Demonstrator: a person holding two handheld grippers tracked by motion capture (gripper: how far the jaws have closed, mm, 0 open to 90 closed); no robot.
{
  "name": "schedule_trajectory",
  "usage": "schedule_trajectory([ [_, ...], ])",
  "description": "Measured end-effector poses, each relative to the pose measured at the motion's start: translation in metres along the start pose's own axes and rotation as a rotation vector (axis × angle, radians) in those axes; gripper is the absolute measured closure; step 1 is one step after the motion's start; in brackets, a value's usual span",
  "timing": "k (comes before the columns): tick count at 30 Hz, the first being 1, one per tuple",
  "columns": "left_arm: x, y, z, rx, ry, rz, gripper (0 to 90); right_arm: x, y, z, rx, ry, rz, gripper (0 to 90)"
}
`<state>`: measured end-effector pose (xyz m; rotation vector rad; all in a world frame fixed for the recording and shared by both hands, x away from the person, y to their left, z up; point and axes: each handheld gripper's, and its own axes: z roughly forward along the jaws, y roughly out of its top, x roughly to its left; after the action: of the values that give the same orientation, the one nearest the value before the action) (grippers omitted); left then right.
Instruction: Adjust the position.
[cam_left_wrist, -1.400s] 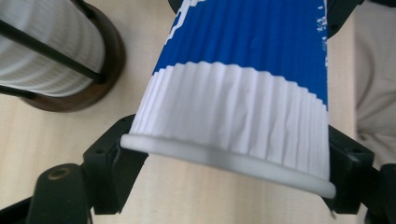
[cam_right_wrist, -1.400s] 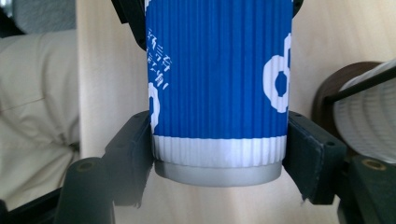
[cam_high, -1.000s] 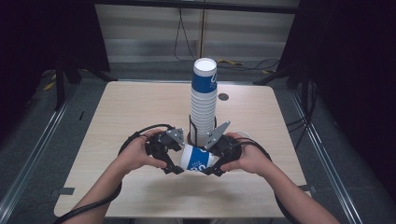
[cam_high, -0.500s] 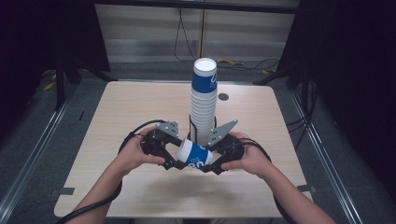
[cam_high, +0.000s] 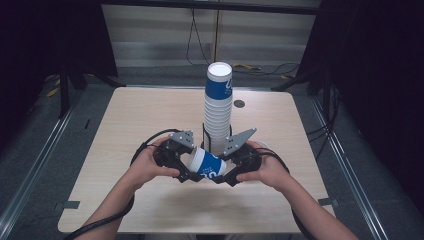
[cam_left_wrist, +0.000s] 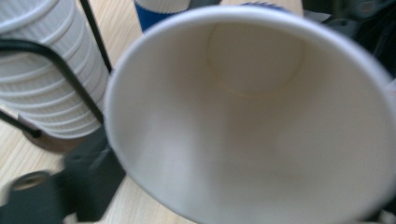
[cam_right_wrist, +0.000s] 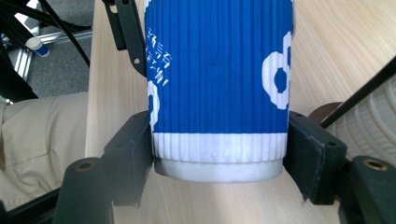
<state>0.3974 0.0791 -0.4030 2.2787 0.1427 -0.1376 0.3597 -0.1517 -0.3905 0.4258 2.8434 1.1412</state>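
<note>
A blue and white ribbed paper cup (cam_high: 207, 166) lies on its side just above the table, held between both grippers. My right gripper (cam_right_wrist: 219, 163) is shut on its base end, pads pressing both sides of the cup (cam_right_wrist: 219, 70). My left gripper (cam_high: 189, 167) straddles the open mouth, and its jaws have just been closing a little with the rim between them. In the left gripper view I look into the cup (cam_left_wrist: 252, 116); one jaw lies against the rim's outside, the other is hidden. Right behind stands a tall stack of cups (cam_high: 218, 110).
A black wire holder (cam_left_wrist: 56, 70) keeps the stack (cam_left_wrist: 42, 84) upright at the middle of the wooden table (cam_high: 150, 110). A small dark disc (cam_high: 239, 104) lies behind the stack. Cables trail from both grippers, and dark floor with rails surrounds the table.
The left gripper has tipped slightly, so its grey plate shows more. Both hands and the cup stay in the same spot in front of the stack.
</note>
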Motion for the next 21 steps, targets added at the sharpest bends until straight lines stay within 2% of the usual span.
schedule_trajectory([
  [3, -0.001, 0.000, -0.001, -0.001, -0.001, 0.005, 13.8, -0.001, -0.002, 0.000, -0.008, 0.004, 0.004, 30.1],
  [6, -0.001, 0.000, -0.002, 0.009, -0.002, 0.016, 15.0, 0.000, -0.002, 0.001, -0.012, 0.001, -0.018, 30.1],
  [7, -0.001, 0.000, -0.002, 0.017, -0.001, 0.018, 15.6, 0.001, -0.002, 0.002, -0.005, 0.001, -0.009, 30.0],
  [10, -0.002, -0.001, -0.003, 0.035, -0.008, 0.002, 16.2, 0.002, -0.002, 0.004, -0.005, 0.001, -0.018, 29.6],
  [11, -0.002, -0.001, -0.004, 0.045, -0.006, 0.010, 16.5, 0.002, -0.002, 0.005, -0.005, 0.002, -0.017, 29.5],
  [14, -0.003, -0.001, -0.007, 0.048, -0.012, -0.013, 17.3, 0.003, -0.001, 0.006, -0.012, -0.005, -0.021, 27.3],
  [16, -0.004, -0.001, -0.009, 0.066, -0.004, -0.004, 18.7, 0.003, -0.002, 0.007, -0.003, -0.016, -0.004, 21.3],
  [19, -0.004, -0.003, -0.012, 0.082, -0.010, -0.016, 19.5, 0.002, -0.004, 0.006, -0.004, -0.029, 0.009, 20.2],
  [21, -0.005, -0.005, -0.012, 0.091, -0.013, -0.023, 19.9, 0.002, -0.004, 0.006, -0.016, -0.020, 0.005, 20.4],
])
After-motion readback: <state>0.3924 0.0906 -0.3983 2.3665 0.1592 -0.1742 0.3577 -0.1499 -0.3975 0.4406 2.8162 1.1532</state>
